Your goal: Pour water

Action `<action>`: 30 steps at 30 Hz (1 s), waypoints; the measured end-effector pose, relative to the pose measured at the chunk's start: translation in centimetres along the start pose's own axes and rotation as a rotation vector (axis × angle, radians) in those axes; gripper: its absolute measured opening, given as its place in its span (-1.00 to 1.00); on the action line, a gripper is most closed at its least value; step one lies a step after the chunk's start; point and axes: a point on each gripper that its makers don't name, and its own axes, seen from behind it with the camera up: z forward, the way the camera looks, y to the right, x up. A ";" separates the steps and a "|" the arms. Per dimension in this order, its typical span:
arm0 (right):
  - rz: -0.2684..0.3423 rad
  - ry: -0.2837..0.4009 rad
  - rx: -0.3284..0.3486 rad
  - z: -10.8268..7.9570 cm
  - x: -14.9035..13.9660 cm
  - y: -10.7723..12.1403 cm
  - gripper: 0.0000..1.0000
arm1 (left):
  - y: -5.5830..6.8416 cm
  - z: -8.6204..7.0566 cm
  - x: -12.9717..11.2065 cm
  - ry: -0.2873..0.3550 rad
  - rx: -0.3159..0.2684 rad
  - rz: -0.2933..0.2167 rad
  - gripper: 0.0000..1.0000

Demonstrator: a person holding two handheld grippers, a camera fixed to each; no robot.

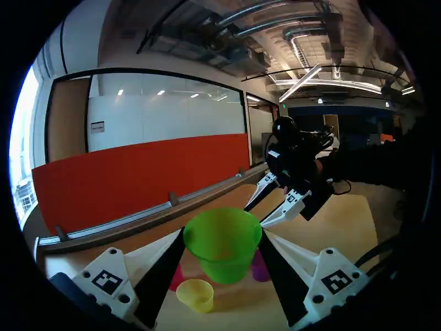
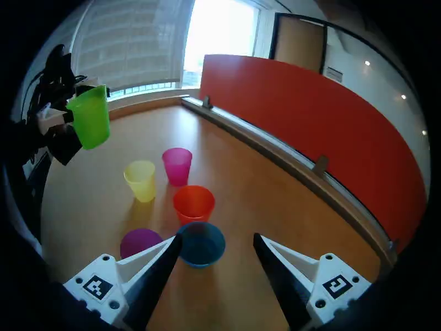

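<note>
Left gripper (image 1: 222,234) holds the green cup (image 1: 223,248), one black finger pressed on each side of it below the rim. Seen from the left gripper view, the cup sits close to upright, and I cannot tell whether there is water in it. From the right gripper view the same cup hangs in the air, lifted well clear of the wooden counter (image 2: 248,182).

Right gripper (image 2: 216,237) stands wide, its fingers spread low over the counter and gripping nothing. The blue cup (image 2: 201,244) stands between them, nearer the left finger, though I cannot tell if it touches. Just beside that finger is the purple cup (image 2: 140,243).

A little further along the counter the orange cup (image 2: 194,203) stands upright just behind the blue one. The yellow cup (image 2: 140,179) and the pink cup (image 2: 177,165) come next, side by side and close together. All five cups stand on the counter, open ends up.

Behind them a red partition (image 2: 308,121) runs along the far edge of the counter. Beyond it, a bright window (image 2: 220,33) lets in daylight.
</note>
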 end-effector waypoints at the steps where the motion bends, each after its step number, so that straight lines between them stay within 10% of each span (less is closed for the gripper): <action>1: -0.001 -0.002 0.003 0.1 -0.1 -0.1 0.99 | -0.1 0.0 0.1 0.002 0.002 0.000 0.80; 30: 0.007 -0.062 0.050 2.2 -2.6 -2.0 1.00 | -0.4 -0.5 -0.2 0.002 0.005 0.010 0.80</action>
